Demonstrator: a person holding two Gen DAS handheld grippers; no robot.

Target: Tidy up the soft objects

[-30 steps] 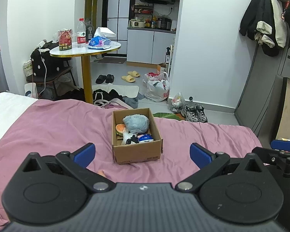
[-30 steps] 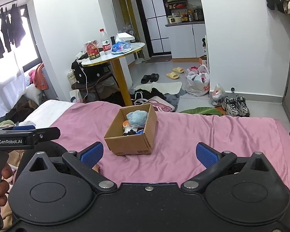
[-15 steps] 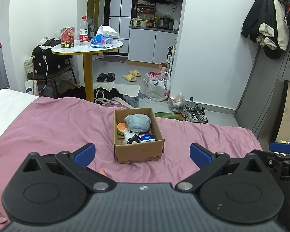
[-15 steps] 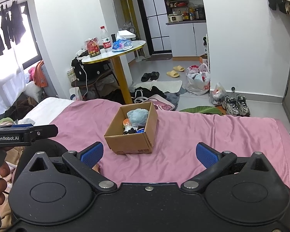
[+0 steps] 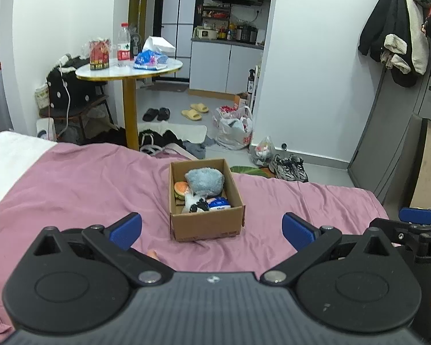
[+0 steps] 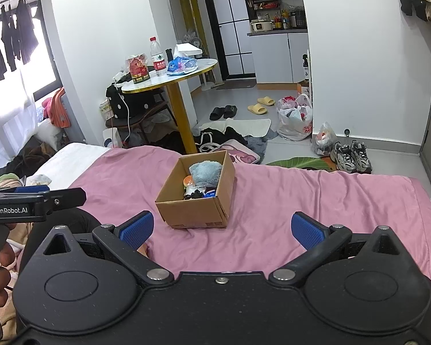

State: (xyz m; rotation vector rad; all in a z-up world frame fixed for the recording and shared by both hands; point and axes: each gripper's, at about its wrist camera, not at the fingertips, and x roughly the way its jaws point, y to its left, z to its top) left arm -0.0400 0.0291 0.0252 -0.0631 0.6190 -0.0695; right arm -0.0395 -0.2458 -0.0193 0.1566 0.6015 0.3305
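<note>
I hold left claw and right claw spread wide, empty, short of the cardboard box on the bed.

- Cardboard box sits mid-bed, ahead of both claws, w/ soft toys inside: plush at the far end, burger toy to its left, small items nearer the front wall.
- Left claw and right claw both short of the box, apart from it; left claw sits left of the right one.
- Desk beyond the bed's far-left edge, carrying bottle, snack bag.
- Sneakers on floor, behind-right of box; slippers farther back.
</note>
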